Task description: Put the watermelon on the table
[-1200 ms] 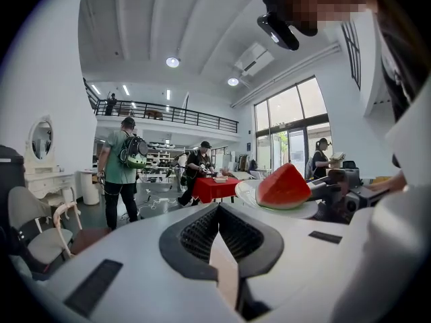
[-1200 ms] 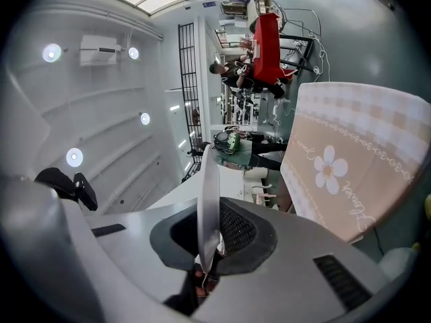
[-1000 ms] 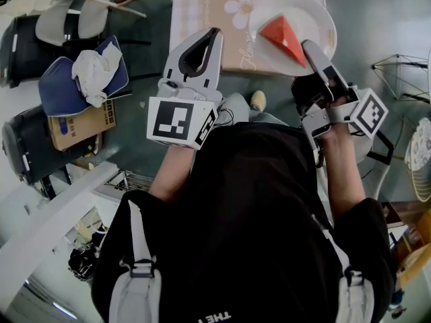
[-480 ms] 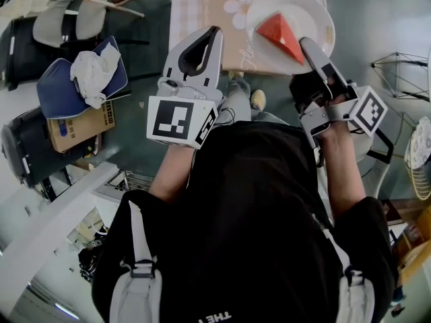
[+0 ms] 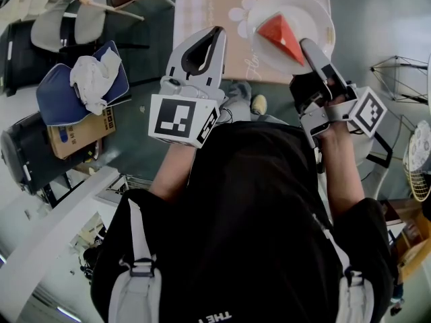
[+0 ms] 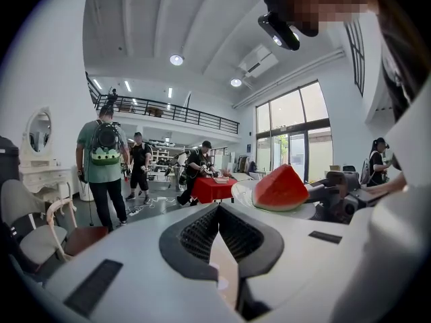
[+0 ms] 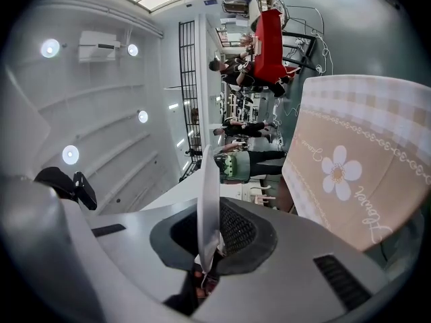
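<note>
In the head view your right gripper (image 5: pixel 310 49) is clamped on the near rim of the round white plate (image 5: pixel 316 12) at upper right. The red triangular watermelon wedge (image 5: pixel 281 36) lies on the plate just beyond the jaws, its long axis pointing diagonally back at them, beside the beige flower-patterned table (image 5: pixel 209 5). In the left gripper view your left gripper (image 5: pixel 215 33) has its jaws together on nothing, with the wedge off to the right. In the right gripper view the plate shows edge-on, pinched between the jaws, and the table lies to the right, so I judge the right hand should carry it there.
</note>
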Available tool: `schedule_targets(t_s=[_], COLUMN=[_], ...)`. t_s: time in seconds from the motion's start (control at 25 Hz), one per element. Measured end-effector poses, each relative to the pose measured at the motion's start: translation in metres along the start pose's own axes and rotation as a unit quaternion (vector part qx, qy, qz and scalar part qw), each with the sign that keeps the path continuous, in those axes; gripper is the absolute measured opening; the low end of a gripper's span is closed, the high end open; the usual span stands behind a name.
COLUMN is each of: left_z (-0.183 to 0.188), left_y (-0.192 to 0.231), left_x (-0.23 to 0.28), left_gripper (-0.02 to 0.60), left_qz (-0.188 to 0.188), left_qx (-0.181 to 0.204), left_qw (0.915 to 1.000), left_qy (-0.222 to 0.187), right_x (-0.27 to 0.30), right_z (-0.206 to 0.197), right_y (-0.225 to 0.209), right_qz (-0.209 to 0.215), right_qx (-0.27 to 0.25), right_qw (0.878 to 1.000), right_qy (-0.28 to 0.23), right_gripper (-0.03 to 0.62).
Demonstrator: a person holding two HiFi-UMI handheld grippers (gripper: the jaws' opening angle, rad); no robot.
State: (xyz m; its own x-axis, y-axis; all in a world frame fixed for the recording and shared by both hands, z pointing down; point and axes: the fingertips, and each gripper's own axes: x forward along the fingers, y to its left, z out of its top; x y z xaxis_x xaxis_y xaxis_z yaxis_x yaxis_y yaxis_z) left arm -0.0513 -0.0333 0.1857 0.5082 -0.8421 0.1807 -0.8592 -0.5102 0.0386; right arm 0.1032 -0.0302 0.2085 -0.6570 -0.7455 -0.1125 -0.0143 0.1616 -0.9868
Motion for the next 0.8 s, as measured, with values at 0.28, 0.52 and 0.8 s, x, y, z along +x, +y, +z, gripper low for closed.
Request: schedule_targets(t_s=[0.28, 0.52, 0.8], left_z=[0.005, 0.008, 0.013], left_y=[0.045, 0.062, 0.078], left_x=[0.033, 0.059, 0.087], left_gripper=[0.011, 0.011, 0.011], left_qz=[-0.005, -0.016, -0.032], left_qx=[-0.007, -0.012, -0.014], left_qw=[0.9999, 0.9998, 0.9993], left_qy=[0.006, 0.009, 0.011], right_x=[0.051, 0.074, 0.094], right_z=[0.018, 0.032, 0.05], right_y=[-0.007, -0.009, -0.012], right_qz=[0.0, 0.002, 0.0], right_qx=[0.005, 0.004, 0.003], right_qw=[1.0, 1.0, 1.0], right_qy=[-0.008, -0.014, -0.028], right_gripper=[0.023, 0.023, 0.023])
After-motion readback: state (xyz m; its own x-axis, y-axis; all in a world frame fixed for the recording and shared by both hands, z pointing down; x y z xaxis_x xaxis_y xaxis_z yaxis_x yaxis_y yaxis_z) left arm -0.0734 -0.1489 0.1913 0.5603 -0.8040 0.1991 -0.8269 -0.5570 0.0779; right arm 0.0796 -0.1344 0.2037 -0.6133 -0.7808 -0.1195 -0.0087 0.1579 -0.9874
